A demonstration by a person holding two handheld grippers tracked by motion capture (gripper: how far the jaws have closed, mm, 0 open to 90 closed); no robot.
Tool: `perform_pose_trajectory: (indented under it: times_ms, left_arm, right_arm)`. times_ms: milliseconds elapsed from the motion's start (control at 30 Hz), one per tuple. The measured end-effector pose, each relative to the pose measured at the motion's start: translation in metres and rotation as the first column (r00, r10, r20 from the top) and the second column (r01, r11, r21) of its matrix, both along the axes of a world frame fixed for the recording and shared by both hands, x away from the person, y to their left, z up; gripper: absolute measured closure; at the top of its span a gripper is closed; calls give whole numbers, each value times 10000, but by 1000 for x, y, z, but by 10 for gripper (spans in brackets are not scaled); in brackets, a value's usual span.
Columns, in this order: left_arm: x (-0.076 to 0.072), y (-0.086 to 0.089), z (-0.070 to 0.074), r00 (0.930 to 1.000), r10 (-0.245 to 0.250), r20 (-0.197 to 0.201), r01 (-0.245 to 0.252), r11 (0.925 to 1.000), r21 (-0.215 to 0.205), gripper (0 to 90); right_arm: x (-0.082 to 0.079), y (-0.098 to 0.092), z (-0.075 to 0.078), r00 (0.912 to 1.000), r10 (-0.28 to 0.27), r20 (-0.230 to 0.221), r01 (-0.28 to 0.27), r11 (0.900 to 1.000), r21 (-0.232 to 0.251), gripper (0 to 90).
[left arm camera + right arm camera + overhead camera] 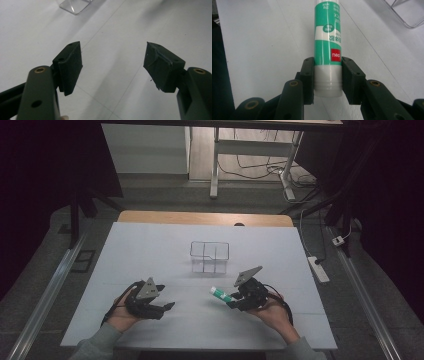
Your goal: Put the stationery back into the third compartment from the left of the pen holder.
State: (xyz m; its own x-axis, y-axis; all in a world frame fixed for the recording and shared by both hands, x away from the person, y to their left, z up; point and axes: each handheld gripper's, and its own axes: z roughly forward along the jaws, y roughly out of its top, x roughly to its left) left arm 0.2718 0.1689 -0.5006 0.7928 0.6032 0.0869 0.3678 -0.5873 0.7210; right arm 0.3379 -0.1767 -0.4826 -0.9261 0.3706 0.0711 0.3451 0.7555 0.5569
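Right gripper (pixel 233 303) is clamped on a green-and-white plastic glue stick (pixel 220 294), fingers (pixel 308 75) pinching the white end near its base, as the right gripper view shows; most of the tube sticks out ahead of the grip. In the high view the stick is held just above the white counter (pixel 150 250), pointing up-left, short of the clear plastic compartment box (pixel 209 256) that sits near the counter's middle. Left gripper (pixel 170 306) hangs over the counter at the left, fingers (pixel 71 67) spread wide with nothing between them, well apart from both stick and box. Step in hand, by my reading: carry the glue stick to the clear box and drop it into one compartment. To do it well: lift enough that the long free end clears the box rim, bring the tip over one cell, not over a divider, tilt the stick toward upright so it goes in end-first, release only once it is well inside. The grip is far back on the tube, so the front end may swing; move slowly. The box looks light and could slide or tip if nudged; the free left gripper could steady its wall. Which cell is meant, I cannot tell.
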Motion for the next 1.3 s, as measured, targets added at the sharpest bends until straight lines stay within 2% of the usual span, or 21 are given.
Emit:
perform_pose_trajectory:
  times_ms: [133, 400, 667, 967, 1300]
  left_arm:
    - [0, -5, 2, 9999, -89, 70, 89, 9999, 77, 310]
    - [2, -15, 3, 9993, -302, 226, 289, 9981, 539, 299]
    - [4, -18, 1, 9993, -294, 236, 275, 9968, 748, 280]
    - [5, -24, 0, 9986, -407, 327, 373, 9944, 991, 245]
    - [5, -33, 0, 9952, -733, 656, 645, 9898, 1269, 216]
  right_arm:
    - [1, 3, 0, 10000, 72, -56, -72, 10000, 24, 653]
    - [2, 13, -2, 9996, 170, -240, -169, 9999, 30, 653]
    - [6, 30, -2, 9985, 466, -281, -465, 9989, 35, 653]
    - [8, 45, -2, 9967, 564, -578, -568, 9984, -53, 653]
    - [12, 58, 0, 9945, 772, -705, -782, 9969, -119, 653]
